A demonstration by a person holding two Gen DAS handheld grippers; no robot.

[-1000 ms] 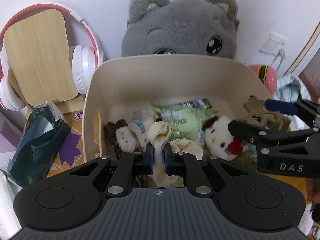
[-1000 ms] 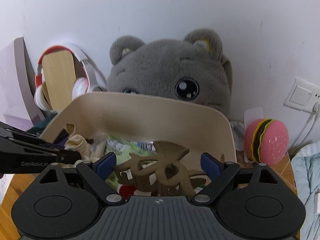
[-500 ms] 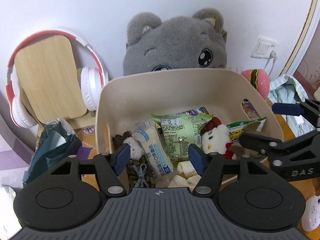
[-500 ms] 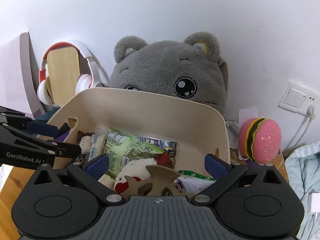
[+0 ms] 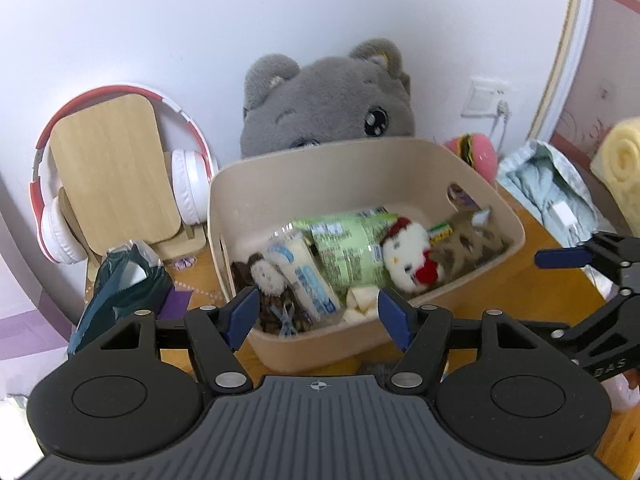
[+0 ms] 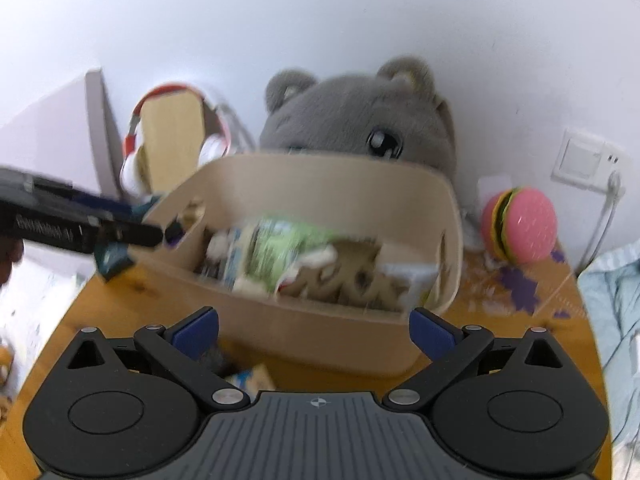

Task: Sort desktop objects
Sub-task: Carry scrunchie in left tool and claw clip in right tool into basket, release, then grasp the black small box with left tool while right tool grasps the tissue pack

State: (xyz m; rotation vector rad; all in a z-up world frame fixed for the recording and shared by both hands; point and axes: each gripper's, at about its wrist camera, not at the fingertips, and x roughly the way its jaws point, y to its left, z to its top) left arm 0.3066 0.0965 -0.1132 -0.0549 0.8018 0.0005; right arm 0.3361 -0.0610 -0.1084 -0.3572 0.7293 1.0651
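Bright, even light; fisheye-bent edges; right wrist view smeared by motion blur.

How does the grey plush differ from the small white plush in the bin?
The grey plush is far bigger than the white plush. The grey plush sits behind the bin against the wall; the white plush lies inside it among snack packets. The white plush has red trim; the grey plush has none. Both are soft toys.

a beige bin [image 5: 492, 204] on the wooden desk [image 5: 532, 280] holds a white plush kitten [image 5: 408, 256], green snack packet [image 5: 344, 248], cream scrunchie [image 5: 360, 304] and brown hair claw [image 5: 468, 240].
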